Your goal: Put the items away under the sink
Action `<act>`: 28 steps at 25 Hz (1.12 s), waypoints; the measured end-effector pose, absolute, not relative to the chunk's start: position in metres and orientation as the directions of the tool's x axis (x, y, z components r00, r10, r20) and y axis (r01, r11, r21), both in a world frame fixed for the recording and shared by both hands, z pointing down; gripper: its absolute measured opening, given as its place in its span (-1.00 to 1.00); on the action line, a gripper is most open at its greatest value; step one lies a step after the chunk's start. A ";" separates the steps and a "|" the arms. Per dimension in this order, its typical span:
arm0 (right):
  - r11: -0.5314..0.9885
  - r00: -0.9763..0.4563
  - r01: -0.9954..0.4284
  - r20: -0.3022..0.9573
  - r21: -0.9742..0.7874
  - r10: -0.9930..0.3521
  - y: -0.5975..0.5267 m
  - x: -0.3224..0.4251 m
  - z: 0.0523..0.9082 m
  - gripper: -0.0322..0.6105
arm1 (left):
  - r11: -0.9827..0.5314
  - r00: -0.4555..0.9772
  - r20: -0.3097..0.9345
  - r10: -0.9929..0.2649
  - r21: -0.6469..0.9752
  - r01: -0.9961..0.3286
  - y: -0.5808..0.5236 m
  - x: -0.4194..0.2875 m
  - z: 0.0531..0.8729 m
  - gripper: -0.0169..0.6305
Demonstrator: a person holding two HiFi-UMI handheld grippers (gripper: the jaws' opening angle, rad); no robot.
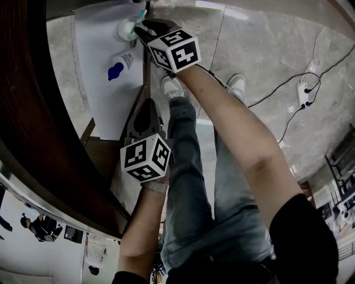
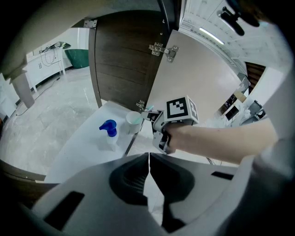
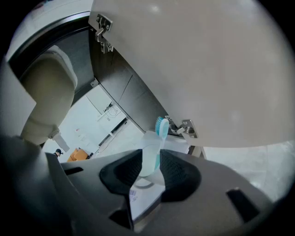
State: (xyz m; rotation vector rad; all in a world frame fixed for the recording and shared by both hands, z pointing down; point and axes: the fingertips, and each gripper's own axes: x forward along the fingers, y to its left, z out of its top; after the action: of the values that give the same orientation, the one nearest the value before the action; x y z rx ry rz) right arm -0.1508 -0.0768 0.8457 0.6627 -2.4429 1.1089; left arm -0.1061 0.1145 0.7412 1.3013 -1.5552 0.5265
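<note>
Firstly, head view: the right tool point(image 1: 138, 25) is closed on a round, translucent pale cup point(image 1: 126, 29) that carries a toothbrush point(image 1: 142, 13). The cup sits at the front edge of the smooth white cabinet floor point(image 1: 94, 89), near a clear spray bottle point(image 1: 120, 63) with a blue trigger head. The left tool point(image 1: 147, 105) hangs lower, over the cabinet's edge and apart from both items. The room floor point(image 1: 266, 50) is glossy grey stone-patterned tile.

Left gripper view: the left tool point(image 2: 148, 155) has its ribbed dark pads pressed together with nothing between them. Ahead are the spray bottle point(image 2: 109, 132), the cup point(image 2: 134, 121) and the right tool point(image 2: 147, 114), beneath a dark wood-grain door point(image 2: 124, 55) with metal hinges point(image 2: 164, 48).

Right gripper view: the right tool point(image 3: 150, 162) grips the cup point(image 3: 148, 156) from both sides. The toothbrush point(image 3: 161, 125) stands upright in it, its head teal.
</note>
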 end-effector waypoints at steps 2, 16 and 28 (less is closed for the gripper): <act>0.572 -0.819 -0.556 0.516 -0.603 -0.252 -0.074 -0.147 0.845 -0.51 | 0.327 0.074 0.877 -0.475 0.254 -0.910 0.114 -0.107 0.740 -0.87; 0.579 -0.824 -0.559 0.474 -0.593 -0.311 -0.063 -0.053 0.735 -0.49 | 0.212 0.068 0.840 -0.538 0.212 -0.954 0.085 -0.088 0.687 -0.87; 0.517 -0.766 -0.642 0.458 -0.566 -0.451 -0.050 0.071 0.589 -0.69 | 0.018 0.150 0.785 -0.601 0.200 -0.980 0.060 -0.026 0.598 -0.87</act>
State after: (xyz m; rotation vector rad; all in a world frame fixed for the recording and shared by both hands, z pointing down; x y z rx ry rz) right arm 0.0712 -0.0497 0.5892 0.9232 -2.5069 1.0923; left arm -0.0262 0.0600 0.5981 1.6721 -1.5386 0.6337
